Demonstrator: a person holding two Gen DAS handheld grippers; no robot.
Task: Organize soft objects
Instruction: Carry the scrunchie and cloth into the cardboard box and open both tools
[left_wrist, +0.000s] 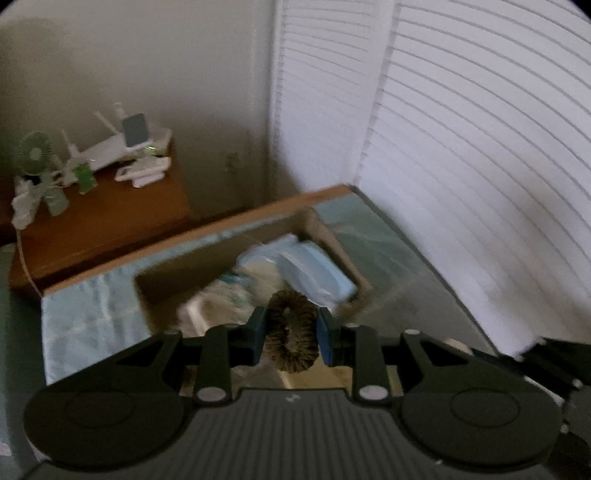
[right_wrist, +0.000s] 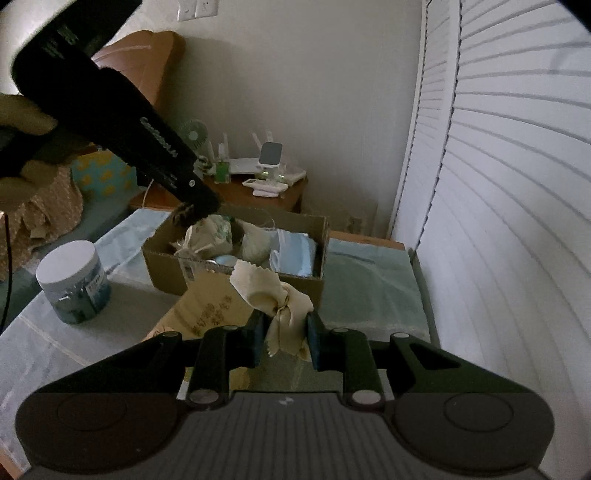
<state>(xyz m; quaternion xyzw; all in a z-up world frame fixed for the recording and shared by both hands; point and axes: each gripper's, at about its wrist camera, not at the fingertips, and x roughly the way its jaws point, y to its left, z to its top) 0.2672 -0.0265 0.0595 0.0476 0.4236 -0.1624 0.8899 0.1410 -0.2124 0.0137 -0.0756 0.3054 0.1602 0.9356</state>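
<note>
My left gripper (left_wrist: 291, 325) is shut on a brown fuzzy scrunchie (left_wrist: 292, 350) and hangs above an open cardboard box (left_wrist: 173, 269). Inside the box lie a pack of blue masks (left_wrist: 317, 269) and pale fabric items, blurred. In the right wrist view the left gripper (right_wrist: 195, 210) reaches in from the upper left over the box (right_wrist: 166, 266), the scrunchie (right_wrist: 183, 215) dark at its tip. My right gripper (right_wrist: 286, 328) is shut on a cream cloth pouch (right_wrist: 291, 299) tied with a band, held in front of the box's near wall.
A white-lidded jar (right_wrist: 70, 284) stands left of the box on the pale cloth-covered surface (right_wrist: 369, 295). A flat printed cardboard piece (right_wrist: 210, 306) lies before the box. Behind is a wooden nightstand (left_wrist: 103, 221) with a router and small fan. White blinds (right_wrist: 498, 221) close off the right.
</note>
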